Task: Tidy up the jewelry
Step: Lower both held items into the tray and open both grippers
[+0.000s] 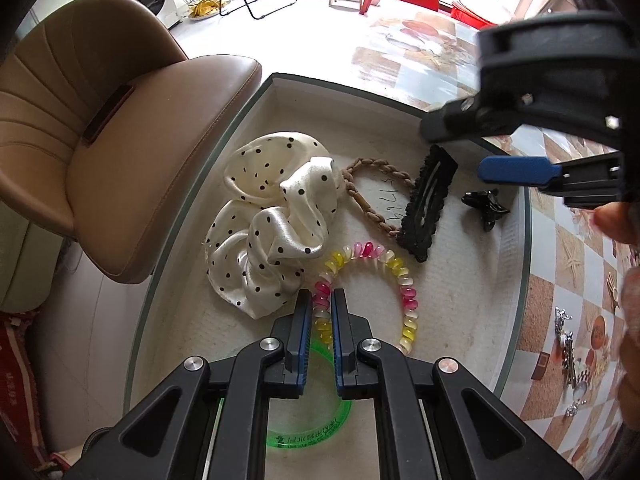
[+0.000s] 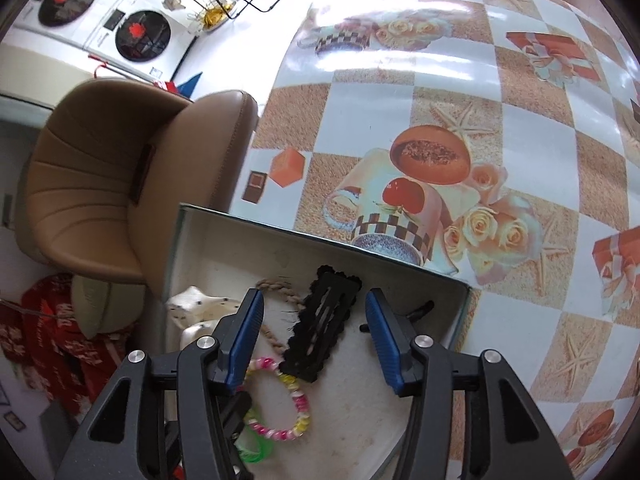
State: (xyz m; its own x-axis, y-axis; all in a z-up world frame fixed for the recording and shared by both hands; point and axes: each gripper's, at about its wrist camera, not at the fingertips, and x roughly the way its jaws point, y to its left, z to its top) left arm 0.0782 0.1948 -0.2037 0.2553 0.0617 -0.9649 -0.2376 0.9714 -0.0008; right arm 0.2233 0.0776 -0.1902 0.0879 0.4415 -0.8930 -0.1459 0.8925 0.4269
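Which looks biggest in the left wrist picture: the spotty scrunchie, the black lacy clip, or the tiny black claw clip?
1. Spotty scrunchie, clearly biggest.
2. Black lacy clip.
3. Tiny black claw clip, smallest.
All lie in the same box, so nearness hardly matters.

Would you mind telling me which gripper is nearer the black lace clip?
Right. The right gripper hangs open just above the black lace clip in the box; the left gripper is farther off, shut on the coil bracelet.
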